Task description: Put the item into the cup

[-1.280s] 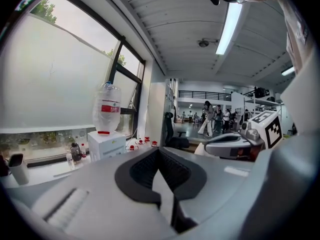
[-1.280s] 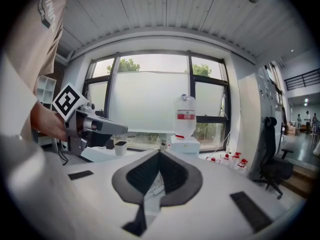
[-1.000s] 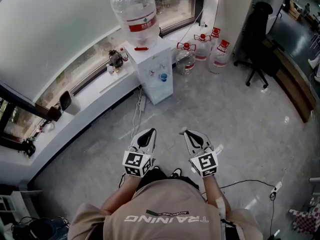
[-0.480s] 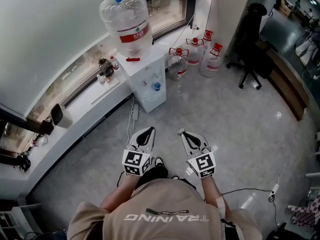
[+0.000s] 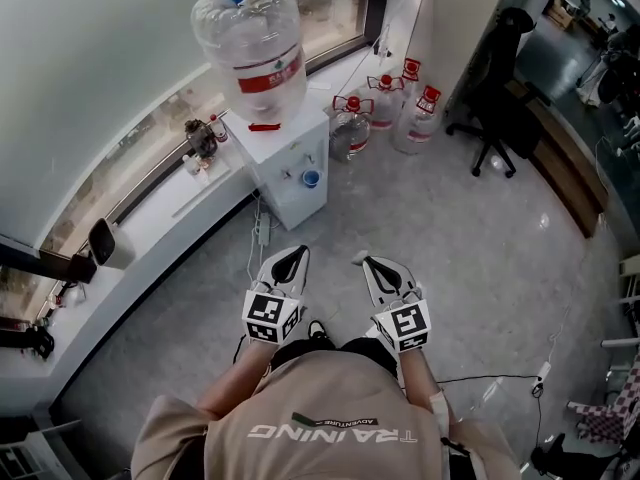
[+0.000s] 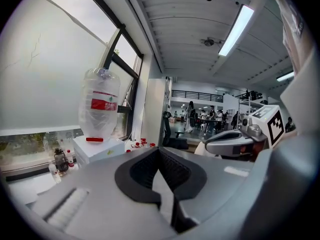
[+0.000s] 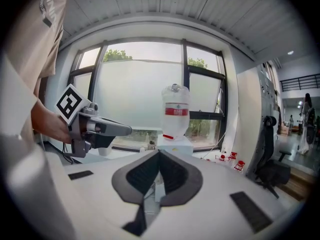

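Observation:
A small blue cup (image 5: 311, 178) sits in the tap bay of a white water dispenser (image 5: 281, 148) that carries a big clear bottle (image 5: 252, 43). I cannot tell which thing is the item. My left gripper (image 5: 292, 255) and right gripper (image 5: 365, 261) are held side by side before the person's chest, above the grey floor and short of the dispenser. Both are shut with nothing in them. The left gripper view shows shut jaws (image 6: 160, 151) with the dispenser (image 6: 97, 146) far off at left. The right gripper view shows shut jaws (image 7: 159, 154) with the dispenser (image 7: 175, 141) ahead.
A dark jar and small bottles (image 5: 199, 140) stand on the white window ledge (image 5: 150, 230). Several spare water jugs (image 5: 382, 108) sit on the floor right of the dispenser. A black office chair (image 5: 497, 88) is at the right. Cables (image 5: 262, 236) lie by the dispenser's base.
The person has moved towards the dispenser, which now lies nearer to both grippers. The grippers keep the same shut, side-by-side pose.

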A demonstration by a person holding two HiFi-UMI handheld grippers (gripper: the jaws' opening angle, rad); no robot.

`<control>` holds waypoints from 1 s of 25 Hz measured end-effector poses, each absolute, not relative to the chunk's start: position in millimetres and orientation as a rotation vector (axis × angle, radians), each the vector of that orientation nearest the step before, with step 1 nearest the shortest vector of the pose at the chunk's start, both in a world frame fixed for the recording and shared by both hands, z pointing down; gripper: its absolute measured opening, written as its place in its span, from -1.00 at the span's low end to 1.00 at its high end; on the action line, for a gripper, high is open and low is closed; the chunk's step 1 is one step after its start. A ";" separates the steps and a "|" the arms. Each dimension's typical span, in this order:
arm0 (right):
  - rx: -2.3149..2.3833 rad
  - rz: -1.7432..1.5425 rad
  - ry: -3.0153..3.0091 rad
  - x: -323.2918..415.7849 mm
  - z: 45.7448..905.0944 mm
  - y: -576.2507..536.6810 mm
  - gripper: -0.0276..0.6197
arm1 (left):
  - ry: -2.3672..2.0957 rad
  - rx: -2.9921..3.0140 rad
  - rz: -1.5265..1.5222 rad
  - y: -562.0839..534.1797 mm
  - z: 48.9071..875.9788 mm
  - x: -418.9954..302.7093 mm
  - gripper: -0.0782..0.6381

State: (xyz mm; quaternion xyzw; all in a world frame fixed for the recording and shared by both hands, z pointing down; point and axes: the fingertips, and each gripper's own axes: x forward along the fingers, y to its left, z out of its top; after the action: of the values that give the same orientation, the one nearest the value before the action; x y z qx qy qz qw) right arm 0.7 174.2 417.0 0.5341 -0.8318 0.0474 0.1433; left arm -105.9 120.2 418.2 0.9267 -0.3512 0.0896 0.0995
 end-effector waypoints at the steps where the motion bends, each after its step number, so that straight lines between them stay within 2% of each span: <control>1: 1.536 0.141 -2.397 -0.1 417.8 170.7 -0.88 | -1.038 2.735 0.263 115.6 419.4 -106.1 -0.76; 14: 1.427 0.190 -2.483 19.5 440.8 87.5 -0.88 | -1.130 2.669 0.331 51.8 433.2 -87.2 -0.76; 25: 1.216 0.165 -2.598 61.9 444.1 -1.5 -0.88 | -1.293 2.610 0.328 -23.9 421.3 -35.2 -0.76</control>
State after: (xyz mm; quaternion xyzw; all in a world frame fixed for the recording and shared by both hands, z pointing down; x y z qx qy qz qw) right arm 61.9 -1.5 444.1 0.4195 -0.8961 0.0568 0.1337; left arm -35.2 -23.9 421.3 0.8856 -0.4386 0.1111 0.1051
